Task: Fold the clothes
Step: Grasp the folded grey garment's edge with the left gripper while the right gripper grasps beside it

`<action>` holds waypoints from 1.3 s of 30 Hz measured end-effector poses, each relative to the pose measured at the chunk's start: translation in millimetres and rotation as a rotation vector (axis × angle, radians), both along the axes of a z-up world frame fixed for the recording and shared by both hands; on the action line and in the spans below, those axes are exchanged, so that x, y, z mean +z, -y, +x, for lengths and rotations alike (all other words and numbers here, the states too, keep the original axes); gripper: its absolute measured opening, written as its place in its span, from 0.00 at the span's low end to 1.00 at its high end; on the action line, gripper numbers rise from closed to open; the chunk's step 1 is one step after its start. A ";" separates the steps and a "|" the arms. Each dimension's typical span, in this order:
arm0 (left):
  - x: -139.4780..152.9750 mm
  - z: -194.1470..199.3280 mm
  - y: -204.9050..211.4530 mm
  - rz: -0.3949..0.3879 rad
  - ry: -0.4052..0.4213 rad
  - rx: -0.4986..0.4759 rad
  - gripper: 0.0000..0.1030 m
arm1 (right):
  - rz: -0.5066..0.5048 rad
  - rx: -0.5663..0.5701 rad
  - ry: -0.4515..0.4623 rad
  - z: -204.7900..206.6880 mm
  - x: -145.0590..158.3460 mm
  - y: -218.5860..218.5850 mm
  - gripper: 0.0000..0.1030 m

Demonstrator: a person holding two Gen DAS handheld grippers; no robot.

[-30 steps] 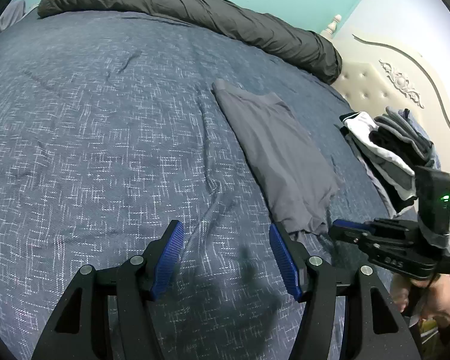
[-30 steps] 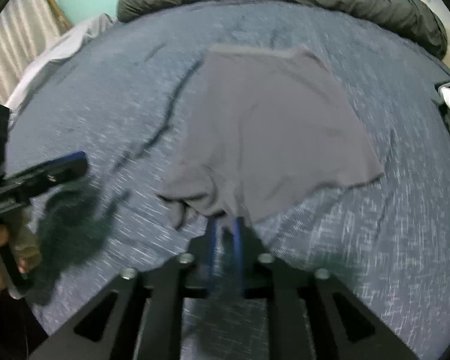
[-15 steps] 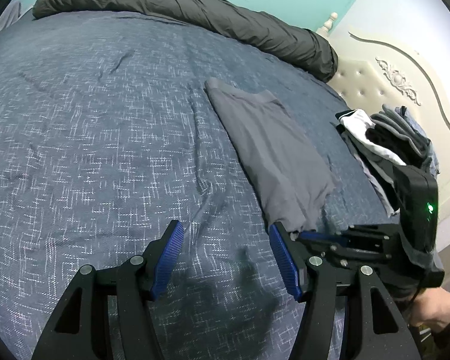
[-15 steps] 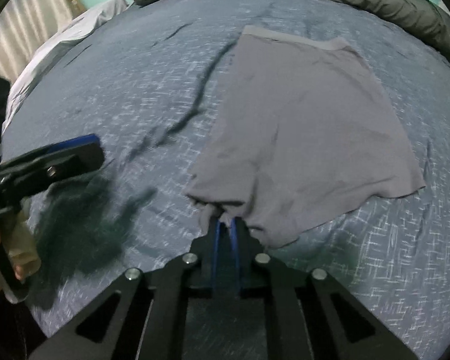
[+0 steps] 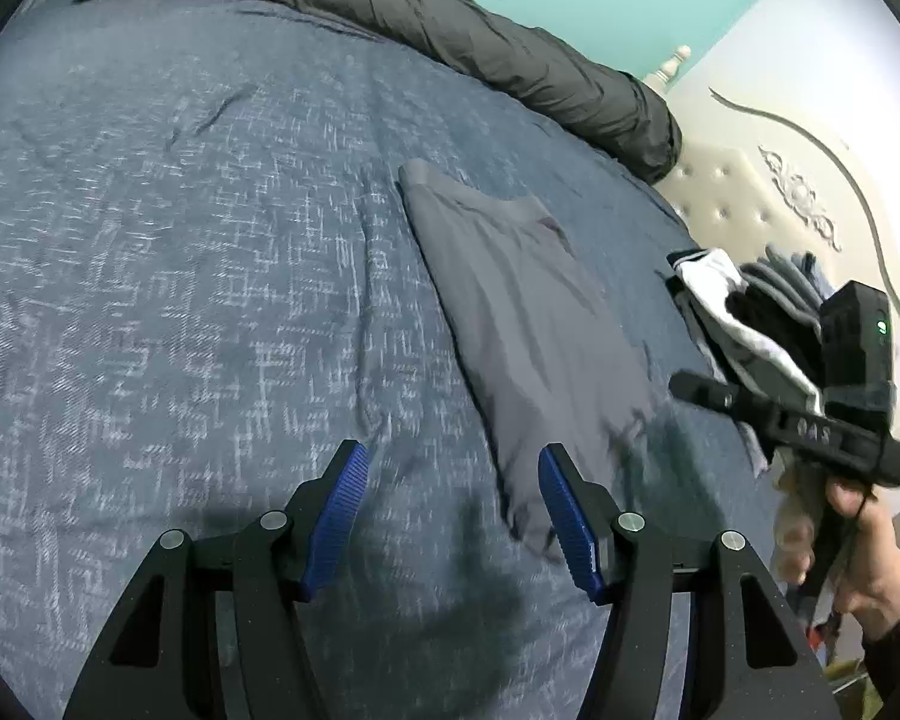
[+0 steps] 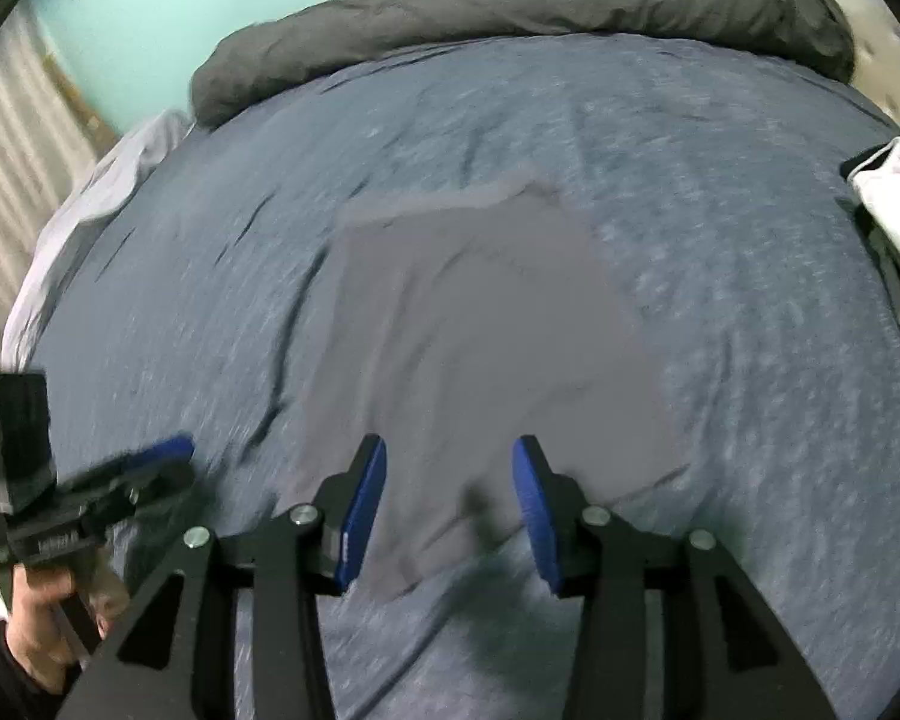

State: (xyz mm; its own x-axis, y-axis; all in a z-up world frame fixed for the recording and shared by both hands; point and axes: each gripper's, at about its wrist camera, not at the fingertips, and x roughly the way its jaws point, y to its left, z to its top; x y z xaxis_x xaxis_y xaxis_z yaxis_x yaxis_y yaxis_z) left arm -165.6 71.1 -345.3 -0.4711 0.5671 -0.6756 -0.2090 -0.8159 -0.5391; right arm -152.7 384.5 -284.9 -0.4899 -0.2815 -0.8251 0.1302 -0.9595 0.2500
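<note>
Grey shorts (image 5: 528,324) lie spread flat on the blue bedspread (image 5: 180,270), waistband at the far end. In the right wrist view the shorts (image 6: 480,312) lie just ahead of my right gripper (image 6: 447,504). Its jaws are opening, the blue pads stand apart, and they hover over the near hem without pressing on cloth. My left gripper (image 5: 450,510) is open over bare bedspread, just left of the shorts' near corner. A hand holds the right gripper (image 5: 690,387) at the right edge of the left wrist view. The left gripper (image 6: 168,456) shows at the lower left of the right wrist view.
A rolled dark grey duvet (image 5: 450,30) runs along the far side of the bed. A pile of black, white and grey clothes (image 5: 744,324) sits by the cream headboard (image 5: 750,192). A pale sheet (image 6: 90,192) hangs off the bed's left side.
My right gripper was shut on the shorts' near hem; it has let go, its jaws have parted and it has moved sideways. The hem now lies flatter. The left gripper shifted slightly and stays open.
</note>
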 end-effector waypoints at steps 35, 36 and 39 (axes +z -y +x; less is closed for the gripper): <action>-11.8 -199.6 -49.5 -0.047 0.109 0.085 0.61 | -0.020 -0.044 0.070 -205.3 -50.0 -29.2 0.43; -11.2 -198.6 -51.8 -0.057 0.100 0.081 0.61 | -0.008 -0.039 0.067 -204.1 -49.7 -28.5 0.36; -11.2 -196.0 -60.9 -0.086 0.078 0.061 0.58 | -0.007 -0.014 0.064 -200.0 -49.4 -25.4 0.21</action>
